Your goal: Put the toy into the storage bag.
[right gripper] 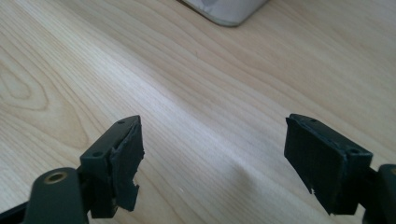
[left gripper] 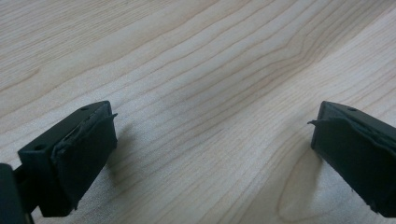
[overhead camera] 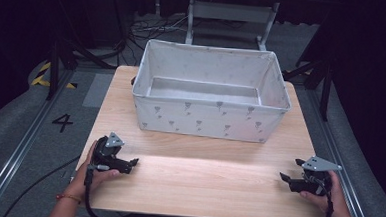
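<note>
- Table (overhead camera: 197, 181) first, since it's the biggest thing here: light wood top, bare grain under both grippers and across the wide gap between them.
- Fabric bin (overhead camera: 212, 92) next, grey-white with a little printed pattern, sitting on the table well beyond both grippers and roughly centred between them. It's open on top and I can't see anything inside. One rounded corner of it (right gripper: 224, 11) peeks in at the top of the right gripper view, so it's ahead of that gripper with plain wood in between.
- Left gripper (overhead camera: 132, 164), held in the person's left hand (overhead camera: 90, 175) near the table's left edge, tips pointing inward toward the other one. Jaws spread wide, nothing between them but wood (left gripper: 205, 154).
- Right gripper (overhead camera: 283, 179), in the right hand (overhead camera: 329, 198) near the right edge, pointing inward too. Jaws apart as well and holding nothing, pads (right gripper: 126, 163) a bit ragged at the edges.
- Nothing sits in the way between either gripper and the bin.
</note>
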The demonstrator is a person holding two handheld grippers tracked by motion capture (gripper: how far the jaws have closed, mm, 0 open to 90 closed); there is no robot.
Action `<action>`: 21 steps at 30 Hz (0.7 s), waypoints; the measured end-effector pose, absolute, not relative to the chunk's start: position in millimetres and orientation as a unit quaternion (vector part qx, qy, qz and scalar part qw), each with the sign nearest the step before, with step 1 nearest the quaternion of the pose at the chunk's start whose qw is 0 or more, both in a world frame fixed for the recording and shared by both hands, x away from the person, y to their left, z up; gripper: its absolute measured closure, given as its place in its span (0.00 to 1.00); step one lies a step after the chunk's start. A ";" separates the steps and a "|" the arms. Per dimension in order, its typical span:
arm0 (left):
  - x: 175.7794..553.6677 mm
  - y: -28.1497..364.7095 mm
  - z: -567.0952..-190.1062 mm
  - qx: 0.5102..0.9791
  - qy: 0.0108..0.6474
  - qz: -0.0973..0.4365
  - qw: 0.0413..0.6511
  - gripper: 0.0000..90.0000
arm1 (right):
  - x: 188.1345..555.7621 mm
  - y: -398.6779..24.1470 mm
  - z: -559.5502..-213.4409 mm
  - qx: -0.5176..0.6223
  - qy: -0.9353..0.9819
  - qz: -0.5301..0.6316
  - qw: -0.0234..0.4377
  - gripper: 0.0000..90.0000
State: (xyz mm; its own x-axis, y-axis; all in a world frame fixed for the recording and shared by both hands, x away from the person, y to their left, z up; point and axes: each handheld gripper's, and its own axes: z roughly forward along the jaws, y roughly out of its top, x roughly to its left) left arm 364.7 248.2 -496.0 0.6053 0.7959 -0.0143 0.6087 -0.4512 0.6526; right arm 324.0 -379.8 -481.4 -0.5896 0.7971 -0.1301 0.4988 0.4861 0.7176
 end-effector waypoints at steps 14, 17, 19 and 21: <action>364.7 248.1 -496.0 0.839 0.419 0.148 0.315 0.01 | 316.7 -406.5 -499.7 0.464 0.788 0.340 0.218 0.18; 364.7 248.1 -496.0 0.839 0.419 0.149 0.315 0.01 | 319.7 -408.9 -500.4 0.474 0.786 0.341 0.203 0.17; 364.7 248.0 -496.0 0.839 0.419 0.149 0.315 0.01 | 320.5 -409.5 -500.6 0.480 0.783 0.341 0.200 0.16; 364.6 247.9 -496.0 0.838 0.420 0.149 0.314 0.01 | 320.6 -409.6 -500.6 0.480 0.783 0.341 0.200 0.16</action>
State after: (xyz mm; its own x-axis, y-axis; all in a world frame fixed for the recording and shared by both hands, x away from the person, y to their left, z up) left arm 364.6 247.9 -496.0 0.6029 0.7977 -0.0140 0.6101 -0.4497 0.6523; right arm 320.6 -409.6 -500.6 -0.4591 0.8883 0.0133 0.6154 0.3072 0.7259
